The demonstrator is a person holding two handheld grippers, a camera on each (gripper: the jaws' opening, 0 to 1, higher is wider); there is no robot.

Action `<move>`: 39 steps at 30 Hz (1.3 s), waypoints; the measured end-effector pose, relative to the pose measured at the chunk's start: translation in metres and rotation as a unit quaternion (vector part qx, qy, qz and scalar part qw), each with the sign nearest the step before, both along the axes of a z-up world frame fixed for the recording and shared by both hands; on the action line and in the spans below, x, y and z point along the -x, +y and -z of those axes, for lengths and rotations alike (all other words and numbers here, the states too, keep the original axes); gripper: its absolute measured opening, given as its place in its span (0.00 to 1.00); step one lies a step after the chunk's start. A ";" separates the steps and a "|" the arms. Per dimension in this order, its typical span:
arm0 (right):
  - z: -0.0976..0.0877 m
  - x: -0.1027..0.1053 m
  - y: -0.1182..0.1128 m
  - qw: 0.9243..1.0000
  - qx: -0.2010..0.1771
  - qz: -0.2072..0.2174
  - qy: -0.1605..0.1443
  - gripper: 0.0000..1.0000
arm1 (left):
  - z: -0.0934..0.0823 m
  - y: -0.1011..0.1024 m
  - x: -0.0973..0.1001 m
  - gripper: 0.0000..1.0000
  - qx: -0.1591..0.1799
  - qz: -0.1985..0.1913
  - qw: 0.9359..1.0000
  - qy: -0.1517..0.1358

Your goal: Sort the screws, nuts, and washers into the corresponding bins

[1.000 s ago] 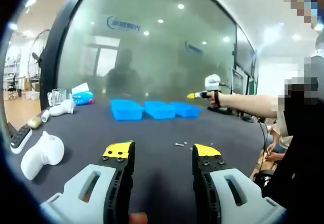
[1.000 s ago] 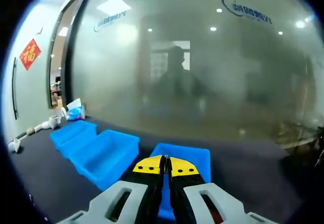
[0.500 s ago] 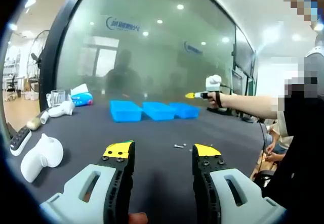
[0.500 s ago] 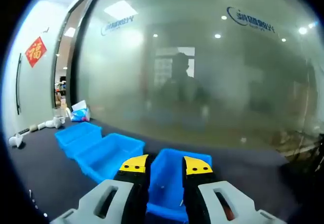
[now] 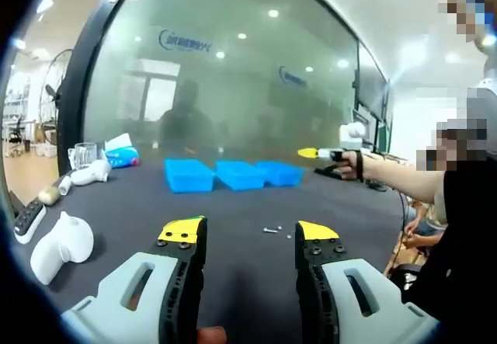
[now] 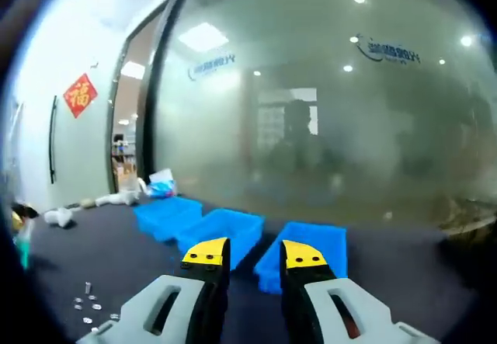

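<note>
Left gripper view: left gripper [image 5: 251,239] has its jaws spread wide with nothing between them, low over the dark table [image 5: 233,204]. A small scatter of fasteners [image 5: 272,230] lies on the table just beyond the jaw tips, apart from them; too small to tell screw from nut. Further back, three blue bins [image 5: 233,175] stand in a row, side by side. To the left: a white handheld device [image 5: 58,239], a dark remote [image 5: 25,218], a second white device [image 5: 89,173], a glass [image 5: 81,155] and a blue packet [image 5: 123,156]. At right, a person's arm holds the right gripper [image 5: 320,154] out in the air beyond the bins. Frosted glass wall [image 5: 233,72] with a logo behind the table.

Right gripper view: right gripper [image 6: 252,255] jaws part-open, a clear gap, nothing held. The three blue bins [image 6: 225,227] sit just past the jaw tips, nearest one right of the gap. Loose fasteners [image 6: 89,305] lie at lower left on the table [image 6: 93,258], well apart from the jaws. A red hanging ornament [image 6: 80,94] on the white wall at left.
</note>
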State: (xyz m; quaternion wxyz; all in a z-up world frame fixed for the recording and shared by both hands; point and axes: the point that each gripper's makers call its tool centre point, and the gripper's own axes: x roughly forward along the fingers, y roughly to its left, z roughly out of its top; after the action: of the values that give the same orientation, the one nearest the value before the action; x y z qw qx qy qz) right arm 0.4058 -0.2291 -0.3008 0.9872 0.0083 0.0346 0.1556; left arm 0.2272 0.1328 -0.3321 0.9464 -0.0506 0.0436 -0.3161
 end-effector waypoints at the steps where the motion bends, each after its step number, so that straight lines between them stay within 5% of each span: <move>1: -0.001 0.009 0.002 1.000 -0.011 -0.005 -0.002 0.22 | 0.000 0.001 0.000 0.44 -0.001 -0.001 1.000 0.000; 16: 0.017 0.121 0.020 0.999 -0.029 -0.026 -0.006 0.23 | 0.000 0.006 0.001 0.44 -0.002 -0.006 1.000 -0.001; 30: 0.026 0.158 0.046 0.998 0.031 -0.053 -0.003 0.24 | -0.002 0.005 0.003 0.44 -0.004 -0.005 1.000 -0.005; 39: 0.037 0.178 0.081 0.995 0.015 -0.100 0.025 0.25 | -0.001 0.007 0.003 0.44 -0.006 -0.005 1.000 -0.004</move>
State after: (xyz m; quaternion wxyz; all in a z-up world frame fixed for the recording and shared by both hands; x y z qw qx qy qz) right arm 0.2280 -0.1479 -0.3381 0.9655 -0.0057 0.0618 0.2528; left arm 0.2246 0.1398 -0.3315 0.9483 -0.0437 0.0413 -0.3115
